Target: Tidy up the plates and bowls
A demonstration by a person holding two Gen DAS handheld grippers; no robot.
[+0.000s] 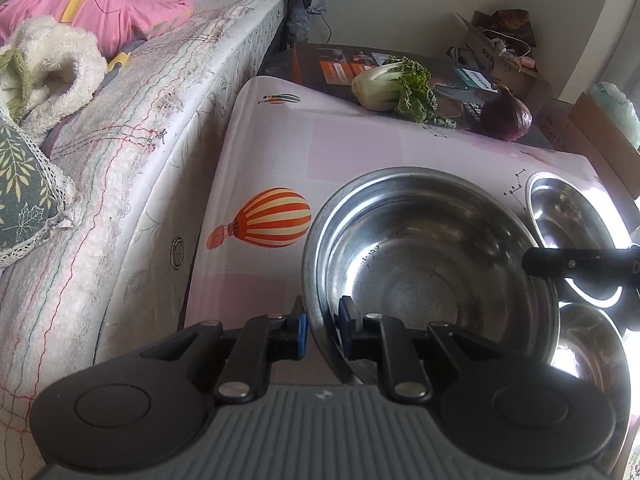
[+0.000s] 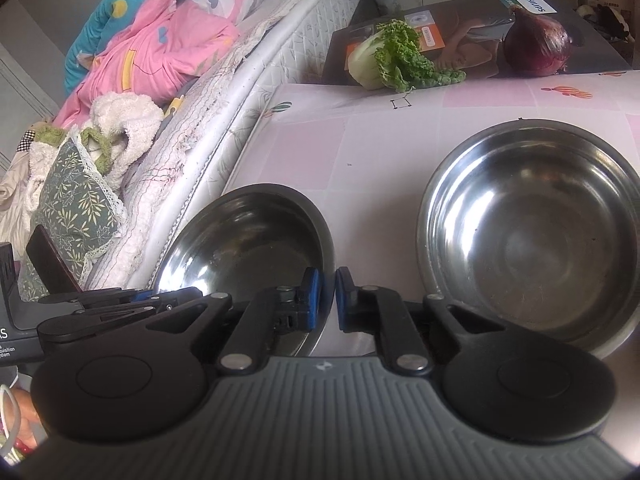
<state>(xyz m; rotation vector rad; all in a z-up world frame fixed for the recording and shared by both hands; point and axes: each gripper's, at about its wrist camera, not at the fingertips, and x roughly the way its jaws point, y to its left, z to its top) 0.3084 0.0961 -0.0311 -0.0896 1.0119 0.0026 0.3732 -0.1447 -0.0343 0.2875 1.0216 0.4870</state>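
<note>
A steel bowl (image 1: 420, 248) stands on the pink balloon-print table (image 1: 272, 152). My left gripper (image 1: 322, 320) is shut on its near left rim, one blue pad inside and one outside. In the right wrist view the same bowl (image 2: 248, 240) lies at the left. My right gripper (image 2: 328, 296) is shut on its right rim, and the left gripper (image 2: 140, 298) shows at the opposite rim. A second steel bowl (image 2: 532, 232) stands apart to the right, also seen as the far right bowl (image 1: 568, 216). A third steel bowl (image 1: 592, 356) shows at the lower right, partly hidden.
A bed mattress (image 1: 140, 140) with pink bedding (image 1: 120, 0) runs along the table's left edge. At the table's far end a bok choy (image 1: 392, 88) and a red onion (image 1: 506, 116) lie on a flat dark box (image 2: 460, 40). Cardboard boxes (image 1: 500, 52) stand behind it.
</note>
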